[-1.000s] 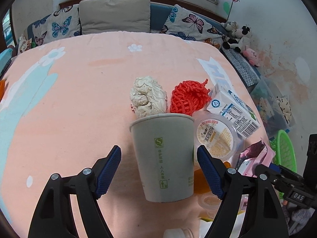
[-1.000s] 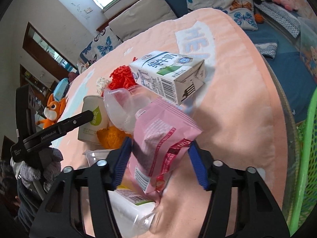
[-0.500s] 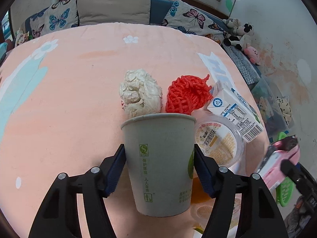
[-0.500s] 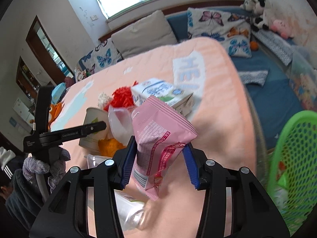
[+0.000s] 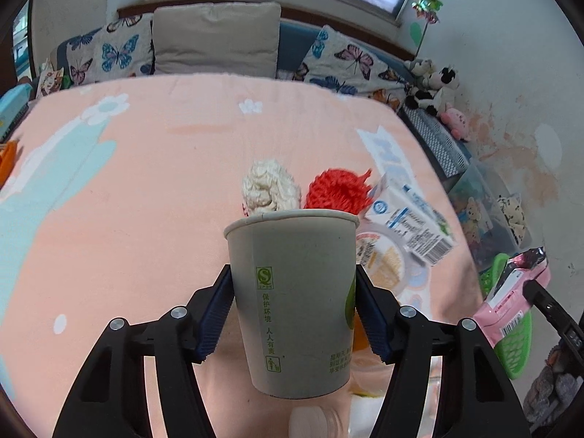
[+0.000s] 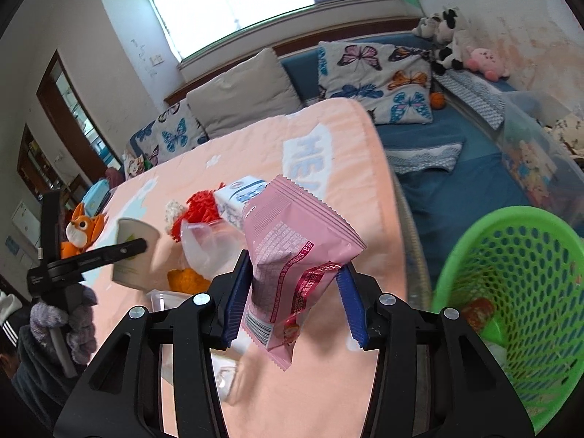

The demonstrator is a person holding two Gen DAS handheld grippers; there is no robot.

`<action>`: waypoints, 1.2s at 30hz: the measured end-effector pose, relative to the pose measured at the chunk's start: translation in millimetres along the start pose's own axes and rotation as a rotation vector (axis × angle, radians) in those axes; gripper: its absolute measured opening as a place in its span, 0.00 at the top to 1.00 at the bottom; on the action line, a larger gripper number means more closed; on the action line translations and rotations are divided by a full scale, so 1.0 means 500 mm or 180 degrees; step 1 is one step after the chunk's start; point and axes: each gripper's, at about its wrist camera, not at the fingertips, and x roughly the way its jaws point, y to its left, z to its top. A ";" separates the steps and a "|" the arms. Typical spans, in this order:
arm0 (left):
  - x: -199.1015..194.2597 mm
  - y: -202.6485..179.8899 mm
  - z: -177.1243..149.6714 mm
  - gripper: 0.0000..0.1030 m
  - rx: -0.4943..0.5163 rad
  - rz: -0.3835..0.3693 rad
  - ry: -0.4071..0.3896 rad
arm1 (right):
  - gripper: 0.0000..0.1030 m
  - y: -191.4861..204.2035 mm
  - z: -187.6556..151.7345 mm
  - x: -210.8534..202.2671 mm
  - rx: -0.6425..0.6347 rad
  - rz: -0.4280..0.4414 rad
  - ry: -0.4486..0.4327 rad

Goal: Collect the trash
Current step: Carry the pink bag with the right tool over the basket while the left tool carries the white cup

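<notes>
Paper cup [image 5: 292, 303]: one, upright, mouth up, long axis vertical, raised above the peach blanket [image 5: 146, 189].
Left gripper [image 5: 294, 314]: clenched on the cup, blue pads pressing its two sides.
Pink snack packet [image 6: 292, 255]: one, long axis running from upper right to lower left, serrated end uppermost.
Right gripper [image 6: 292, 303]: grasping the packet at its lower half; its right pad seems barely to touch the foil.
Green basket [image 6: 511, 292]: one, just right of the packet, some litter inside.
Left on the blanket: one milk carton [image 5: 412, 219], one red net [image 5: 339, 189], one white wad [image 5: 270, 186].
</notes>
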 end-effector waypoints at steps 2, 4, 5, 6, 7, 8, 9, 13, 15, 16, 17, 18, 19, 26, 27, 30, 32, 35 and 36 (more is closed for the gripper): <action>-0.018 -0.005 0.001 0.40 0.0015 -0.0006 -0.0036 | 0.54 -0.012 -0.002 -0.014 0.0023 -0.0050 -0.0041; -0.034 -0.016 0.002 0.40 0.0047 -0.0021 -0.0068 | 0.54 -0.030 -0.004 -0.030 0.0065 -0.0101 -0.0076; -0.043 -0.024 0.001 0.40 0.0071 -0.0034 -0.0090 | 0.54 -0.037 -0.005 -0.036 0.0084 -0.0117 -0.0090; -0.048 -0.030 0.002 0.40 0.0089 -0.0046 -0.0104 | 0.54 -0.047 -0.007 -0.043 0.0105 -0.0141 -0.0105; -0.055 -0.040 0.001 0.40 0.0117 -0.0069 -0.0120 | 0.54 -0.057 -0.009 -0.051 0.0125 -0.0172 -0.0122; -0.062 -0.051 0.000 0.40 0.0146 -0.0096 -0.0134 | 0.54 -0.064 -0.010 -0.057 0.0137 -0.0196 -0.0134; -0.064 -0.057 0.000 0.40 0.0163 -0.0114 -0.0142 | 0.54 -0.073 -0.013 -0.065 0.0151 -0.0225 -0.0145; -0.079 -0.109 -0.007 0.40 0.0298 -0.0224 -0.0175 | 0.54 -0.118 -0.024 -0.098 0.0221 -0.0384 -0.0201; -0.083 -0.135 -0.008 0.40 0.0365 -0.0280 -0.0184 | 0.54 -0.141 -0.030 -0.112 0.0271 -0.0438 -0.0213; -0.084 -0.152 -0.009 0.40 0.0408 -0.0311 -0.0191 | 0.54 -0.151 -0.033 -0.118 0.0290 -0.0465 -0.0218; -0.084 -0.166 -0.010 0.40 0.0442 -0.0344 -0.0189 | 0.54 -0.162 -0.036 -0.124 0.0312 -0.0503 -0.0223; -0.083 -0.182 -0.011 0.40 0.0475 -0.0379 -0.0184 | 0.54 -0.171 -0.039 -0.129 0.0330 -0.0529 -0.0223; -0.081 -0.195 -0.013 0.40 0.0501 -0.0405 -0.0180 | 0.54 -0.179 -0.042 -0.134 0.0340 -0.0561 -0.0225; -0.060 -0.298 -0.025 0.40 0.0713 -0.0565 -0.0101 | 0.52 -0.235 -0.058 -0.168 0.0264 -0.0924 -0.0261; -0.056 -0.314 -0.027 0.40 0.0751 -0.0581 -0.0092 | 0.52 -0.242 -0.061 -0.172 0.0258 -0.0949 -0.0257; -0.045 -0.367 -0.035 0.40 0.0864 -0.0646 -0.0051 | 0.51 -0.265 -0.067 -0.179 0.0245 -0.1037 -0.0250; -0.040 -0.395 -0.042 0.40 0.0922 -0.0683 -0.0027 | 0.51 -0.280 -0.072 -0.184 0.0232 -0.1100 -0.0243; -0.029 -0.436 -0.049 0.40 0.1033 -0.0708 0.0013 | 0.49 -0.302 -0.078 -0.190 0.0253 -0.1139 -0.0229; -0.026 -0.449 -0.052 0.40 0.1068 -0.0712 0.0025 | 0.49 -0.308 -0.080 -0.191 0.0263 -0.1153 -0.0233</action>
